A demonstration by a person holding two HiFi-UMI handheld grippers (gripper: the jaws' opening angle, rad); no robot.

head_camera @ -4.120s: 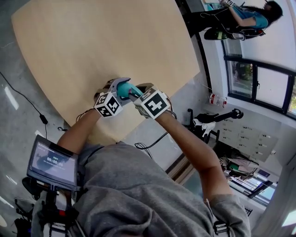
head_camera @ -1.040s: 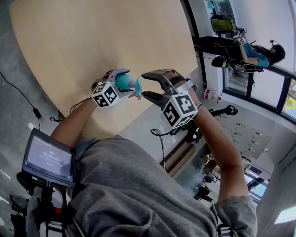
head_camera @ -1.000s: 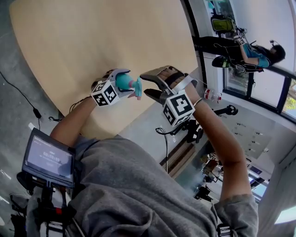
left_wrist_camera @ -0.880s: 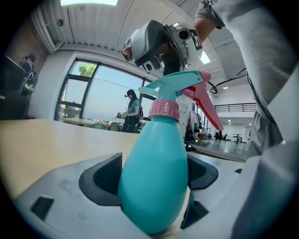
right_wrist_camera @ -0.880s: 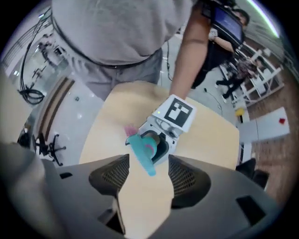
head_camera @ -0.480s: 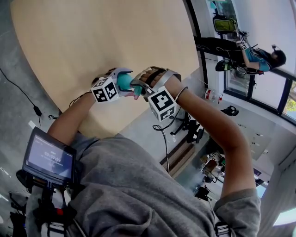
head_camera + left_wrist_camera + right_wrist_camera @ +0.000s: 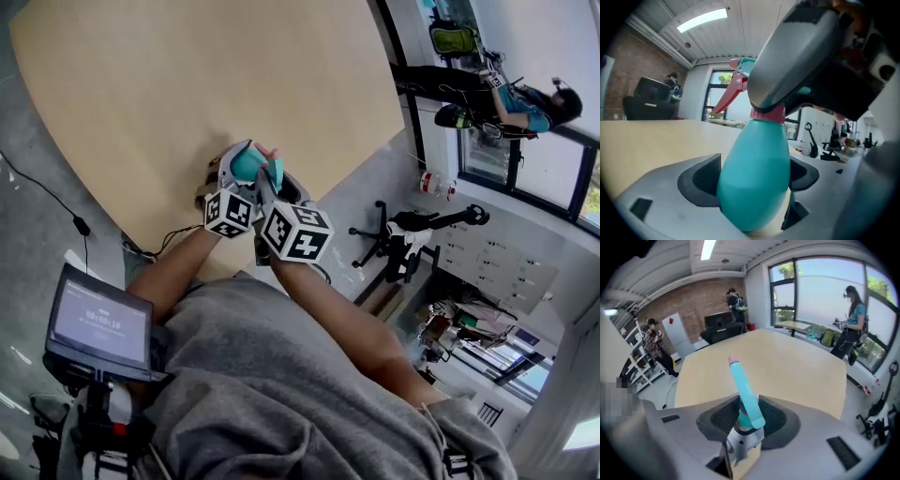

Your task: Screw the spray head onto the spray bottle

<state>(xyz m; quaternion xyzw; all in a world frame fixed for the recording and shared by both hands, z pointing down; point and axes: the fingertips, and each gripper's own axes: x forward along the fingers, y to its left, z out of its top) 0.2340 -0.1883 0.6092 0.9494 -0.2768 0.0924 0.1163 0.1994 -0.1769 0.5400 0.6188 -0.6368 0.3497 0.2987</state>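
A teal spray bottle (image 7: pixel 247 165) is held just above the near edge of the wooden table (image 7: pixel 169 75), with my left gripper (image 7: pixel 240 178) shut on its body. In the left gripper view the bottle (image 7: pixel 754 178) fills the gap between the jaws, a pink collar (image 7: pixel 768 114) and a pink trigger (image 7: pixel 725 97) above it. My right gripper (image 7: pixel 272 184) is shut on the spray head (image 7: pixel 274 172), which sits on the bottle's neck. In the right gripper view the spray head (image 7: pixel 746 399) stands between the pads (image 7: pixel 774 417), its pink nozzle tip (image 7: pixel 732 360) pointing away.
The table's edge runs right under both grippers, with grey floor beyond it. A small screen (image 7: pixel 101 324) hangs at the person's chest. An office chair (image 7: pixel 412 234) stands right of the table, and a seated person (image 7: pixel 525 94) is by the windows.
The right gripper stood open to the right of the spray head; it has moved left and shut on the head. Both hands have shifted slightly up over the table edge.
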